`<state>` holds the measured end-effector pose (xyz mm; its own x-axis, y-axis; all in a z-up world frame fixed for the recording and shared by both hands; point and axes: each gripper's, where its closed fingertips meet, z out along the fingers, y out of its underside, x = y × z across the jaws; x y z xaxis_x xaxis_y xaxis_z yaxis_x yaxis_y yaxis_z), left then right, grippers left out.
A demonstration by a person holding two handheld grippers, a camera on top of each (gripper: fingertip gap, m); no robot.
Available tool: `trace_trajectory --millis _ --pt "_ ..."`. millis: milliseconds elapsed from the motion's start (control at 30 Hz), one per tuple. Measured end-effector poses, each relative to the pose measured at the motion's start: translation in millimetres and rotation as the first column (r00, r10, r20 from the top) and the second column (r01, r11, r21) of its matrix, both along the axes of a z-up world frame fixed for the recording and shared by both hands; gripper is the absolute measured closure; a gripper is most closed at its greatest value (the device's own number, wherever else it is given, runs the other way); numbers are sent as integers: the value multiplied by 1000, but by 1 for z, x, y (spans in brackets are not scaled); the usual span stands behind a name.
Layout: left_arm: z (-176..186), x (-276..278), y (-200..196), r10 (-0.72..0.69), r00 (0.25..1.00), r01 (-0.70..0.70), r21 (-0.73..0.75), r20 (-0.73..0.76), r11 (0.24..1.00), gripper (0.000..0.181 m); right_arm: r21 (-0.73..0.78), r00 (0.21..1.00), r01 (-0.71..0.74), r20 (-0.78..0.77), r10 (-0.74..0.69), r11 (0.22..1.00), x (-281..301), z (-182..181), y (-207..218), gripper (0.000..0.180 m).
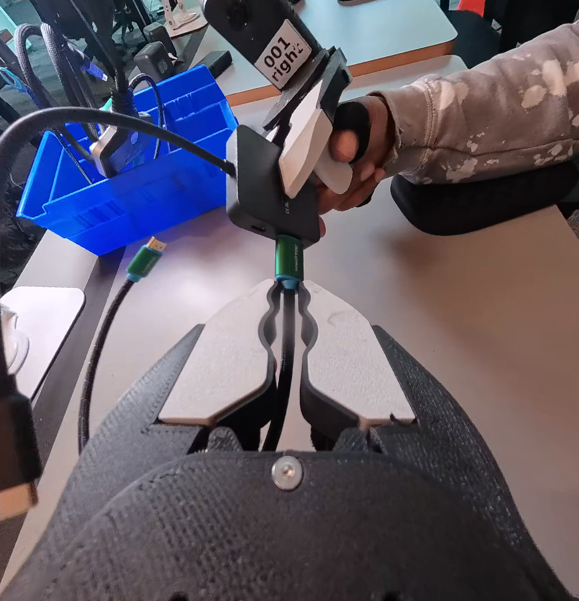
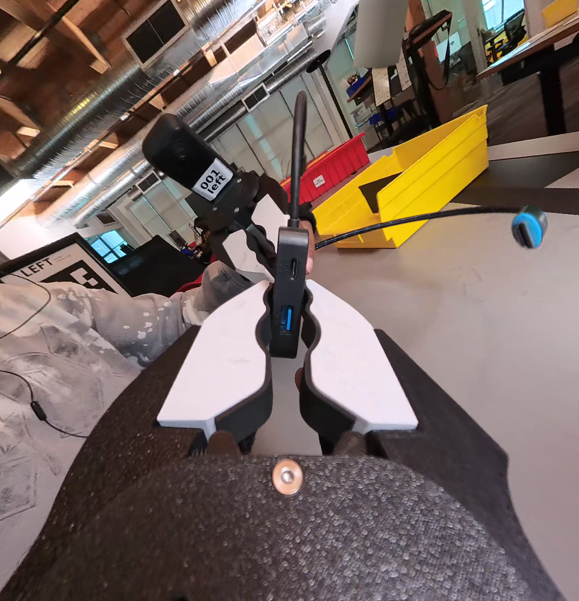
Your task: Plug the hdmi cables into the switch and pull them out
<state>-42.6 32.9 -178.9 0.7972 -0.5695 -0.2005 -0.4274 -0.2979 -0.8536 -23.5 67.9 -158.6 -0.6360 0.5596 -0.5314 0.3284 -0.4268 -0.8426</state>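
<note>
In the left wrist view, my left gripper (image 1: 287, 287) is shut on the black cable just behind a green HDMI plug (image 1: 289, 258). The plug's tip sits in a port on the edge of the black switch (image 1: 262, 192). My right gripper (image 1: 314, 169) holds the switch above the table. In the right wrist view, my right gripper (image 2: 287, 287) is shut on the switch (image 2: 289, 260), edge-on, with my left gripper (image 2: 249, 244) behind it. A second green HDMI plug (image 1: 146, 257) lies loose on the table. A blue-collared plug end (image 2: 528, 227) hangs at right.
A blue bin (image 1: 171, 195) holding cables and an adapter stands at the back left of the grey table (image 1: 444, 325). Yellow bins (image 2: 427, 182) and a red bin (image 2: 333, 166) stand on the far side. The switch's own black lead (image 1: 86, 113) loops left. A person's sleeve (image 1: 476, 113) is at right.
</note>
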Motion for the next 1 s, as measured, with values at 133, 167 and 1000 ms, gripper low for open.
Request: trace_trajectory --millis 133,167,1000 --pt "1 -2 -2 -10 1000 10 8 -27 1000 170 150 999 49 -7 -48 987 -1 -1 1 162" --pt "1 0 -3 -22 999 23 11 -42 1000 170 198 997 75 -21 -72 977 -1 1 2 155" --pt "-45 -5 -72 275 927 -274 -40 256 961 155 984 826 137 -179 -534 -117 -30 185 218 165"
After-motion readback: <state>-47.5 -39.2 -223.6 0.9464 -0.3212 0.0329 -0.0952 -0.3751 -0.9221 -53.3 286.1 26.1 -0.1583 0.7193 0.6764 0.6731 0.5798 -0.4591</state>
